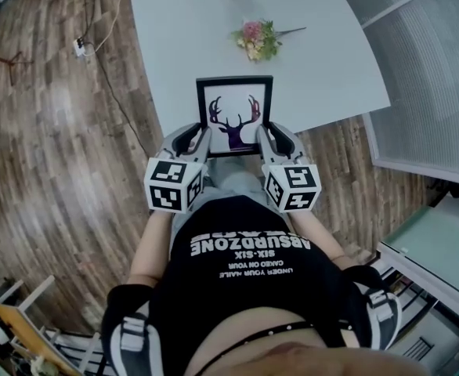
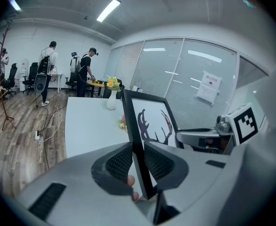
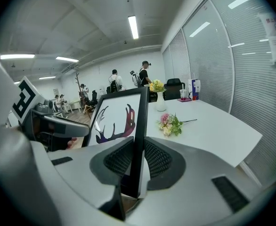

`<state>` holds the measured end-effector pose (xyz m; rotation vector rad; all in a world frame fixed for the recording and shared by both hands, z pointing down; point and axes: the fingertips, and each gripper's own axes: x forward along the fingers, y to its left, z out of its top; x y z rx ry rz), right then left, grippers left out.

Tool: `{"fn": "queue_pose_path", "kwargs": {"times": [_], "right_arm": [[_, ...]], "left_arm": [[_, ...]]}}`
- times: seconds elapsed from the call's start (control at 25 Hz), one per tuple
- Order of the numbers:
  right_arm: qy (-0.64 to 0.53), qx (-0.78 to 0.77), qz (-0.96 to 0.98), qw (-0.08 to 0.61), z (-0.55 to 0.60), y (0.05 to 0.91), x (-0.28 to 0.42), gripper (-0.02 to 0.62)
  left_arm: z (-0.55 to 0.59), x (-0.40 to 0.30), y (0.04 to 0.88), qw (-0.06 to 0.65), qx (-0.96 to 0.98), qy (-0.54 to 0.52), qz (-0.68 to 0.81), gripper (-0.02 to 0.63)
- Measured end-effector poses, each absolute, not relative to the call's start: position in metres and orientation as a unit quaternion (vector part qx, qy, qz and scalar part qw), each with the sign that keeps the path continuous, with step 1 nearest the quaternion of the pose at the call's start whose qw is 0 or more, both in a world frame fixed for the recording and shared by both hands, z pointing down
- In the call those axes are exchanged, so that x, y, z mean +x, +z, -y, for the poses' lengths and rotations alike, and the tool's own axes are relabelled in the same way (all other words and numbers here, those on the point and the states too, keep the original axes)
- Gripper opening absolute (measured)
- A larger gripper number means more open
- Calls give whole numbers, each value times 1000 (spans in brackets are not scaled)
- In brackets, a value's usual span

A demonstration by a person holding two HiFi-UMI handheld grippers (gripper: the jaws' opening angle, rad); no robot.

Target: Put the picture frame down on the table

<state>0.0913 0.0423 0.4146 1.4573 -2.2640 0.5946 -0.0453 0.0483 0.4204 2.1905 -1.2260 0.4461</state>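
Black-framed, the rectangular picture frame with a purple stag's-head print shows in the head view over the near edge of the pale grey table, held between two tools. The left gripper pinches its left side rail and the right gripper its right one. Whether its bottom edge touches the tabletop cannot be told from above. Farther up the table lies a small pink and green flower posy, well apart from the frame. The person's black shirt reads "ABSURDZONE" and "SIX-SIX"; the smaller lines beneath are too fine to read with confidence.

The left gripper view shows both ribbed pads closed on the frame's thin black edge, the print leaning away to the right. A white vase of yellow flowers stands at the table's far end. A paper notice on the glass wall is illegible.

The right gripper view shows the same clamp on the opposite edge, low on the rail.

The frame looks stiff and light, likely with a breakable glazed front and smooth edges that could slip. Matched holds on both side rails suit it best.
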Motion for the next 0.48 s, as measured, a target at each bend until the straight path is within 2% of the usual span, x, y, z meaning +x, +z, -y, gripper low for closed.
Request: {"fn": "queue_pose_path", "kwargs": {"times": [0.48], "right_arm": [[241,514,797,206,0,438,101,83]], "left_arm": [[-6,-35,441,315,811,198,451,87]]}}
